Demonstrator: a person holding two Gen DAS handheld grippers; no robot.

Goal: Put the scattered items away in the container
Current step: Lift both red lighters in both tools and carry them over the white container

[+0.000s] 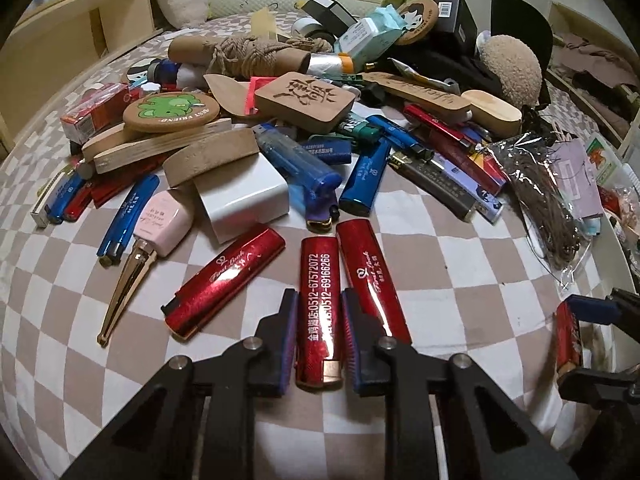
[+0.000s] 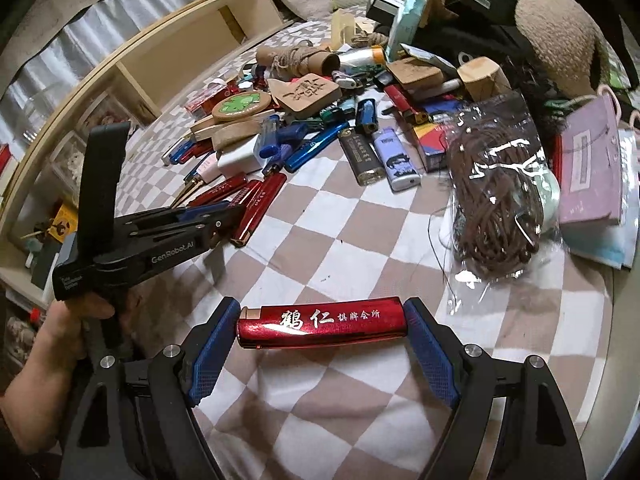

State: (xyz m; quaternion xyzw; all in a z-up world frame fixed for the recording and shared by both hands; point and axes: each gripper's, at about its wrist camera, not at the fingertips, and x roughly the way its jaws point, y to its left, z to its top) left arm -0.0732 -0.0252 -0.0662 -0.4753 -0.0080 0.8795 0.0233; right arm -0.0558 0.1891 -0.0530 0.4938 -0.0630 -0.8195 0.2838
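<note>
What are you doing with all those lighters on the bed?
A person is tidying with two handheld grippers. The left gripper has its jaws on either side of a red lighter with phone numbers lying on the checkered blanket. The right gripper holds another red lighter end to end. A big pile of lighters and wooden bits waits behind.

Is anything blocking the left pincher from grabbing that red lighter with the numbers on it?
Nothing visible is. The left gripper already has a finger on each side of the red lighter with the numbers. Another red lighter lies close by the right finger.
</note>
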